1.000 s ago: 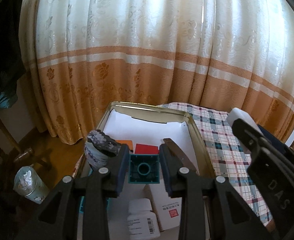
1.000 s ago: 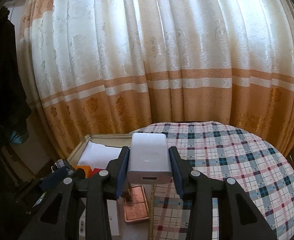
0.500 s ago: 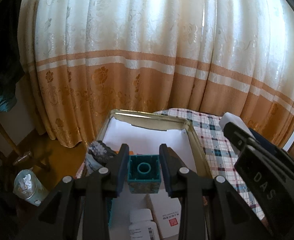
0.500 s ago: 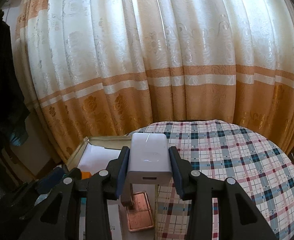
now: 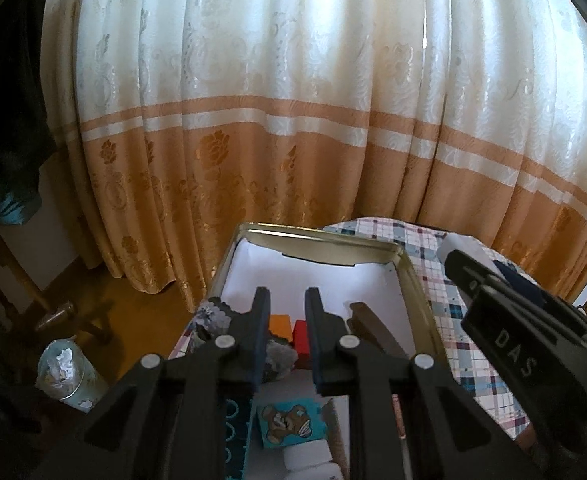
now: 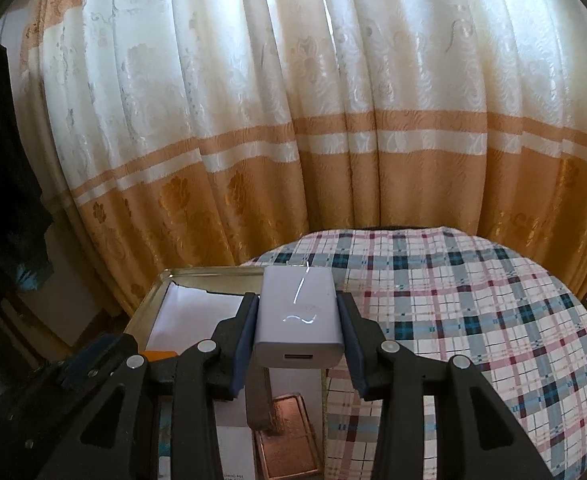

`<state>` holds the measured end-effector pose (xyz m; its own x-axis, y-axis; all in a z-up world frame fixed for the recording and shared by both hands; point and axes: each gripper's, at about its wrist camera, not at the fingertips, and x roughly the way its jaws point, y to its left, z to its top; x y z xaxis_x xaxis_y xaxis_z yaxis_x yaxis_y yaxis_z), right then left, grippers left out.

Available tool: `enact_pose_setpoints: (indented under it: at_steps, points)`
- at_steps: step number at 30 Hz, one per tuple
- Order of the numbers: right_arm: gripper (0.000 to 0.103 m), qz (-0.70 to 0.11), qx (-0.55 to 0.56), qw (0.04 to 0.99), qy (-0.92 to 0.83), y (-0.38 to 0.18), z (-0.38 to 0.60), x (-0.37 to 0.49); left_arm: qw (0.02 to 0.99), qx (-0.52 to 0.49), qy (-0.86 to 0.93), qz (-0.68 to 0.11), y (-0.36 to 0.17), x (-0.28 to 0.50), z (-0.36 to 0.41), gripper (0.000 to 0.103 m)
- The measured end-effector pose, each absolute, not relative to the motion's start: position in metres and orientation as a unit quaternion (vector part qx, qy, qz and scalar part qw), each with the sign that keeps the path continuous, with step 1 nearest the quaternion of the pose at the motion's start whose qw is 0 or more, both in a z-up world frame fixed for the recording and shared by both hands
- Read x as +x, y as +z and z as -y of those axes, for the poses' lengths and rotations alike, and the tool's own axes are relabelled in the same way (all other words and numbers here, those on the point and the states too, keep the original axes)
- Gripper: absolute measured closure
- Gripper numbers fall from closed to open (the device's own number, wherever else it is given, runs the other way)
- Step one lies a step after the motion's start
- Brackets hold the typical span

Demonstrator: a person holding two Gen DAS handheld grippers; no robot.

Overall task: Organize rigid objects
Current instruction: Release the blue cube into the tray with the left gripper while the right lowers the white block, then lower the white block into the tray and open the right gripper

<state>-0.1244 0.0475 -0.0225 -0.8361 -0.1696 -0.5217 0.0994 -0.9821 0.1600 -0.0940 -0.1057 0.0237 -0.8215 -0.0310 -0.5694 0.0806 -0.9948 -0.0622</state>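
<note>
Two grippers work over a plaid-covered table (image 6: 453, 300) in front of a cream and orange curtain.

The right gripper (image 6: 298, 298) pinches a white charger (image 6: 298, 320) by its two long sides. The charger's long axis runs along the fingers, toward 12 o'clock. Its USB port faces back toward the camera, at 6 o'clock. The far end is hidden, so I cannot tell whether it has prongs. The charger is held level, above the seam where the table meets a gold tin (image 6: 213, 270).

The tin lies at 9 o'clock from the charger, with its long axis also running toward 12 o'clock. Its paper-lined floor is bare at the far end. The near end is crowded, with a copper tray (image 6: 285, 436) directly under the charger at 6 o'clock.

The left gripper (image 5: 287, 294) hangs over the tin's near half. Its jaws have just been closing and are now pressed nearly together, with nothing between them. A teal block (image 5: 289, 424) with a bear picture lies face up below it at 6 o'clock. An orange block (image 5: 280, 326) and a red block (image 5: 299, 332) show through the narrow gap.

Seen from the left view, the right gripper sits at 3 o'clock, beside the tin's right wall.

The right hand alone carries the charger. Its likely path is a short move toward 10 o'clock, onto the bare paper.
</note>
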Motion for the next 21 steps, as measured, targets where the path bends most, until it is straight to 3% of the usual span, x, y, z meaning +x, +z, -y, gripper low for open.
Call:
enact_pose_setpoints:
  at_steps: [21]
  points:
    - [0.060, 0.067, 0.346, 0.092, -0.931, -0.047, -0.026, -0.150, 0.043, 0.312, -0.948, -0.038, 0.017, -0.096, 0.117, 0.086]
